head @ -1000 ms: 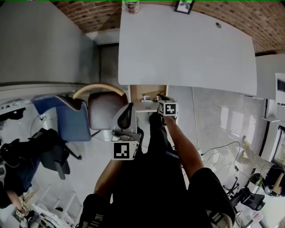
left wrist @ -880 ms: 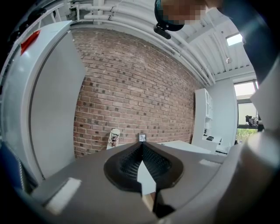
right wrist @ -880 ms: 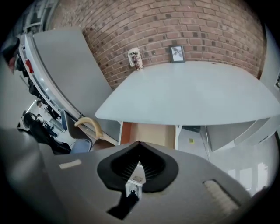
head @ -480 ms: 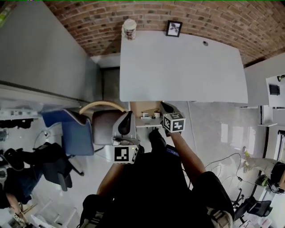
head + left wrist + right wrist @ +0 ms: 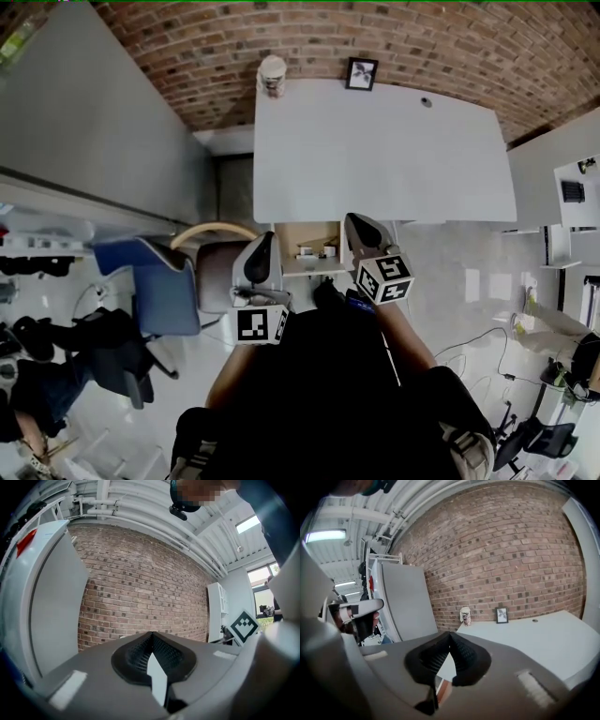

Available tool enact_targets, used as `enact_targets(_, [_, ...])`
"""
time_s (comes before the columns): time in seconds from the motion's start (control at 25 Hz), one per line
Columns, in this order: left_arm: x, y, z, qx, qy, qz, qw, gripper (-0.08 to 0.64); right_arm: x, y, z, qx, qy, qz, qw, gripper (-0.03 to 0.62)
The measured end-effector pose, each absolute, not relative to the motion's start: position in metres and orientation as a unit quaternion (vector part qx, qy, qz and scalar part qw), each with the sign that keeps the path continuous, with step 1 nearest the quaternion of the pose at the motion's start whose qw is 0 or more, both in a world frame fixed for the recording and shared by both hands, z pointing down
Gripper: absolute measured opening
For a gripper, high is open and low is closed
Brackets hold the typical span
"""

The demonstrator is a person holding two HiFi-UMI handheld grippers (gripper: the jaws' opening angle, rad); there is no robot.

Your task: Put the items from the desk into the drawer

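Though the drawer (image 5: 292, 234) held small items (image 5: 316, 251), cup (image 5: 272, 73) and frame (image 5: 361, 73) sat on the tabletop (image 5: 375, 150), left gripper (image 5: 264, 246) and right gripper (image 5: 356, 227) closed empty.

Desk (image 5: 384, 150) is standing against the brick wall (image 5: 422, 42). Cup (image 5: 272, 73) is sitting at its back left corner, with the picture frame (image 5: 361, 73) to its right, also by the wall. Drawer (image 5: 305, 242) is hanging open below the desk's front edge. Small items (image 5: 314, 251) are lying in it, possibly three; too small to tell. Chair (image 5: 202, 267) is sitting left of the drawer. Left gripper (image 5: 265, 240) is hovering at the drawer's left side, right gripper (image 5: 353, 221) at its right.
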State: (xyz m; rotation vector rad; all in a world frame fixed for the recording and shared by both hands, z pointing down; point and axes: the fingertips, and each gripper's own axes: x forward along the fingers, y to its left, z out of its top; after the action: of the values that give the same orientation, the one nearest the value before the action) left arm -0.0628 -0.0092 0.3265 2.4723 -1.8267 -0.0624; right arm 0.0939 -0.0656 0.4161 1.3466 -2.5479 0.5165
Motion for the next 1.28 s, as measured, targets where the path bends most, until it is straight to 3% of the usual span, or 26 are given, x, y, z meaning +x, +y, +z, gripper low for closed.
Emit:
enact_targets(0.24, [-0.064,-0.012,0.322,0.802,-0.595,-0.025,0.03,0.018,0.095,-0.054,0.381,0.455,-0.875,0.142,0.083,0.005])
enact_targets(1.28, [-0.05,-0.013,0.329,0.805,-0.591,-0.018,0.037,0.018,0.104,-0.052,0.384,0.454,-0.876,0.14,0.08,0.004])
